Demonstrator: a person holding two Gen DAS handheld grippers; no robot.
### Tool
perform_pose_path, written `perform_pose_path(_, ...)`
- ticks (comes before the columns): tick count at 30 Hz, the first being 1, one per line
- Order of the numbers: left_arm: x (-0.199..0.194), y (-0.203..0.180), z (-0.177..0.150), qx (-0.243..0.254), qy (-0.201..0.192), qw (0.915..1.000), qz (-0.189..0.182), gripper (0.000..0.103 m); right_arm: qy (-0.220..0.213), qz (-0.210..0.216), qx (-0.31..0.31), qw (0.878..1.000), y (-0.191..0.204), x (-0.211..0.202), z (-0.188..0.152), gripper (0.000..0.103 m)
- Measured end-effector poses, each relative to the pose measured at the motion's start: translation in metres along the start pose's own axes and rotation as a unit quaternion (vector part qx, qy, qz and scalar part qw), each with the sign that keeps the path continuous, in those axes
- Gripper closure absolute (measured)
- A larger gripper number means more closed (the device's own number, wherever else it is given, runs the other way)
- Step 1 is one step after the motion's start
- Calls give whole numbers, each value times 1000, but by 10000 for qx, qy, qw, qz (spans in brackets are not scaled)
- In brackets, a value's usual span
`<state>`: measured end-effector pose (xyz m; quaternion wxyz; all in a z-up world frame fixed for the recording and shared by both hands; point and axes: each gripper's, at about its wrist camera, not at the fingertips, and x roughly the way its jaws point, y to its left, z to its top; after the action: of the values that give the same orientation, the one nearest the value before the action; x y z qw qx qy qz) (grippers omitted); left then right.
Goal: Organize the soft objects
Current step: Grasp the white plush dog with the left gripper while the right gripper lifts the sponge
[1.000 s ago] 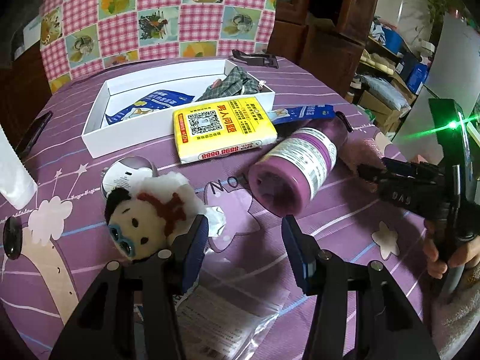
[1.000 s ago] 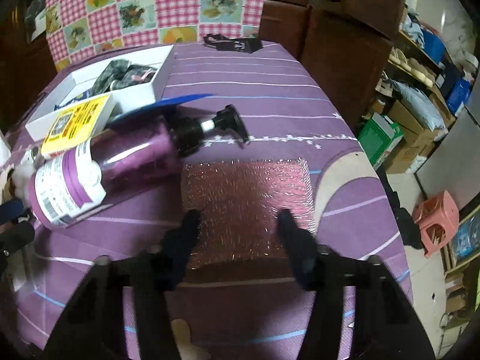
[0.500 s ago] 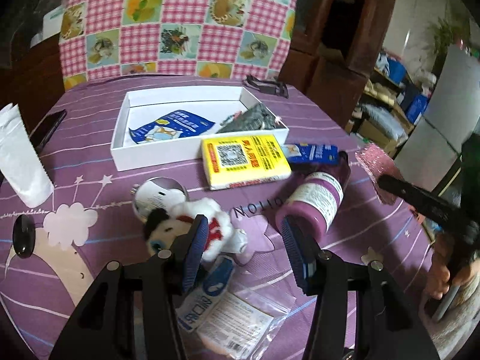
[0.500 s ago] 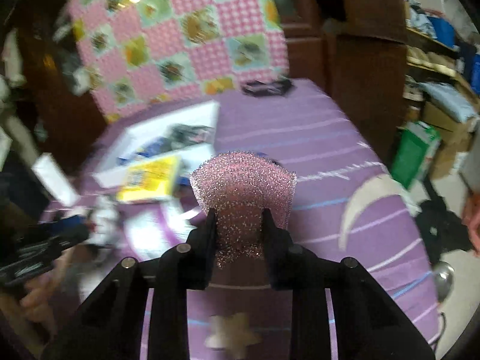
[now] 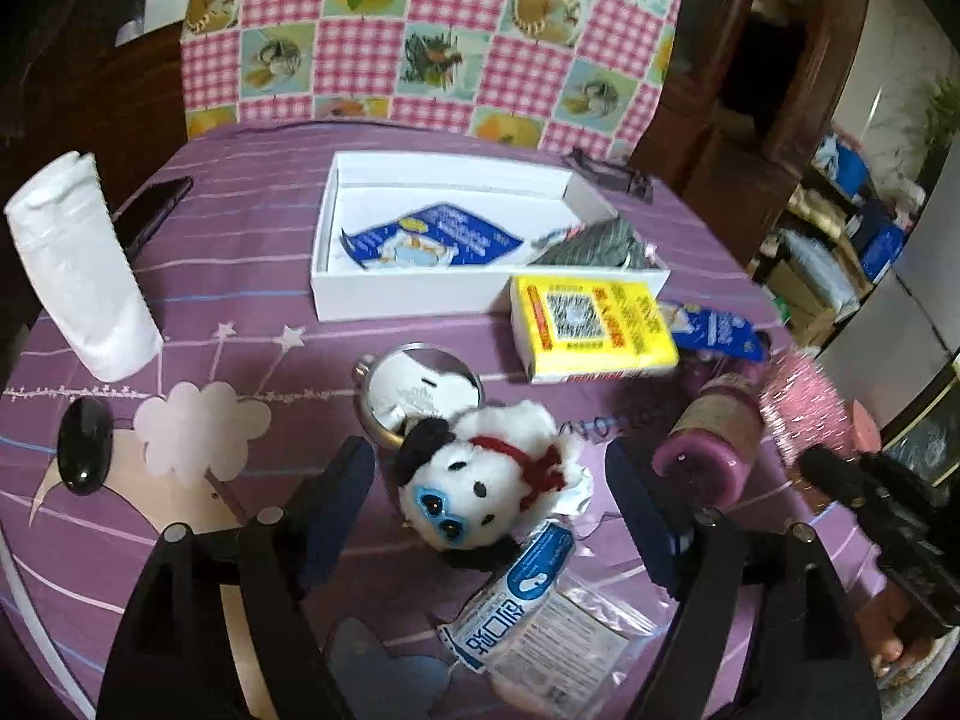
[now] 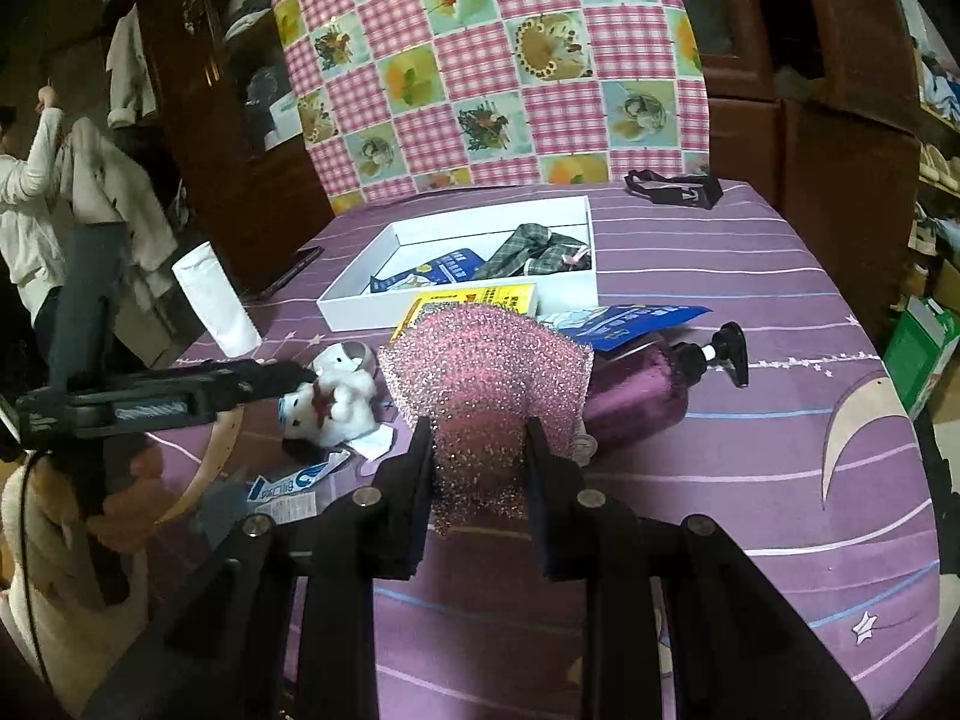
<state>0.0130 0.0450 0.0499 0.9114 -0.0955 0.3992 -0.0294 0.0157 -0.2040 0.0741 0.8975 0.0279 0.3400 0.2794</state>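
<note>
Pink sponge (image 6: 486, 384) now lifted, pinched in right gripper (image 6: 480, 468); left gripper (image 5: 489, 492) wide around plush toy (image 5: 489, 480).

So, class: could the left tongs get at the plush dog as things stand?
Probably yes. The left tongs are open with the plush dog right between the fingers; nothing lies across it. A metal tin touches it behind, a plastic packet sits in front.

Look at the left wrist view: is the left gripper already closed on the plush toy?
No: the left gripper stands open, its fingers apart either side of the plush toy.
</note>
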Motion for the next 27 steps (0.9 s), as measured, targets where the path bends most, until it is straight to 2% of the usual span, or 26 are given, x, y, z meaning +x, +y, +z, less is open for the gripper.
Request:
perform_pose_path(2,9,-8,-4,184,98,9998,78,23,-15,-12,25,10000,1,0,0,74)
perform_pose_path(6,28,-21,-12,555,341,9968,464,24,-69,2,117,9999,-4,-3,1,74)
perform_pose_path(7,34,-21,-13,549,407,9953,685,34,-86,-1,148,9999,-5,-4,1,74)
perform_pose_path(8,37,-20,-14,539,447,9941,834,39,-88,3,161,9998,-7,-4,1,74)
perform_pose_path(9,39,-18,-14,505,487,9925,1001,51,-85,7,170,9998,-8,-4,2,74)
perform_pose_path(10,39,-15,-14,425,478,9922,1071,55,-91,0,188,9998,-9,-4,2,74)
perform_pose_path(13,34,-4,-11,160,440,9949,892,62,-102,9,202,9997,-10,-5,2,74)
perform_pose_path(17,24,-2,-10,103,349,9953,897,64,-171,-14,192,9997,-9,-8,2,74)
perform_pose_path(20,3,-10,-5,190,3,9968,775,64,-275,55,297,9992,-10,-11,8,74)
perform_pose_path(24,-7,-14,14,243,-208,9972,683,64,-182,168,546,9982,-9,-3,30,74)
perform_pose_path(27,-2,-9,40,201,-274,9978,575,64,-31,57,496,9987,5,17,57,74)
